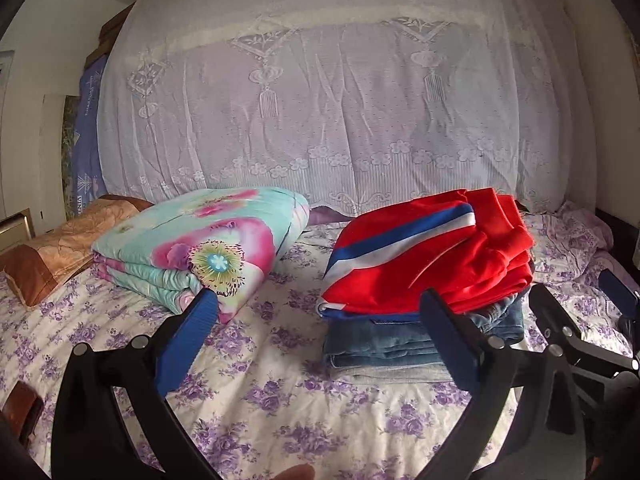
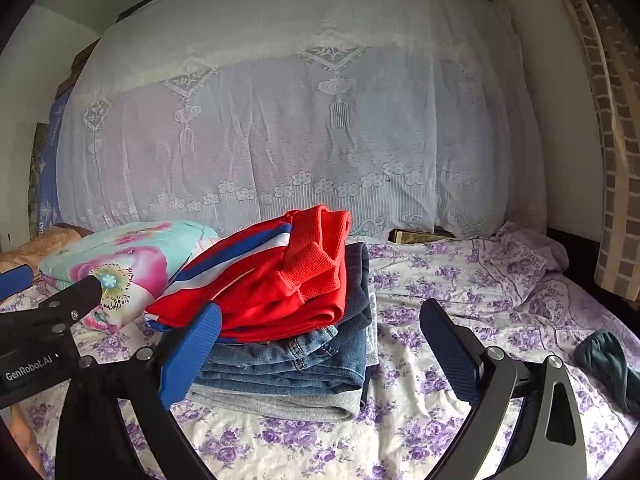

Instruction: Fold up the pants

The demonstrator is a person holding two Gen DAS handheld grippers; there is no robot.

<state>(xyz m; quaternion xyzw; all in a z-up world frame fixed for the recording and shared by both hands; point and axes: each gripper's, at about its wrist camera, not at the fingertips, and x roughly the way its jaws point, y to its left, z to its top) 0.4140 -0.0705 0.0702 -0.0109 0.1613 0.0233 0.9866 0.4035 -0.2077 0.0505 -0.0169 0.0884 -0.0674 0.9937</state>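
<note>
Folded red pants [image 1: 432,256] with a blue and white stripe lie on top of a stack of folded blue jeans [image 1: 384,344] on the bed. The same red pants [image 2: 272,284] and jeans [image 2: 288,364] show in the right wrist view. My left gripper [image 1: 320,304] is open and empty, above the sheet just left of the stack. My right gripper [image 2: 320,320] is open and empty, its left finger in front of the stack's near left corner. The right gripper also shows at the right edge of the left wrist view [image 1: 576,292].
A folded floral quilt [image 1: 200,248] lies left of the stack, with a brown pillow [image 1: 60,248] further left. A lace-covered pile [image 1: 320,100] stands behind. A dark green cloth [image 2: 608,368] lies on the purple floral sheet [image 2: 440,280] at the right.
</note>
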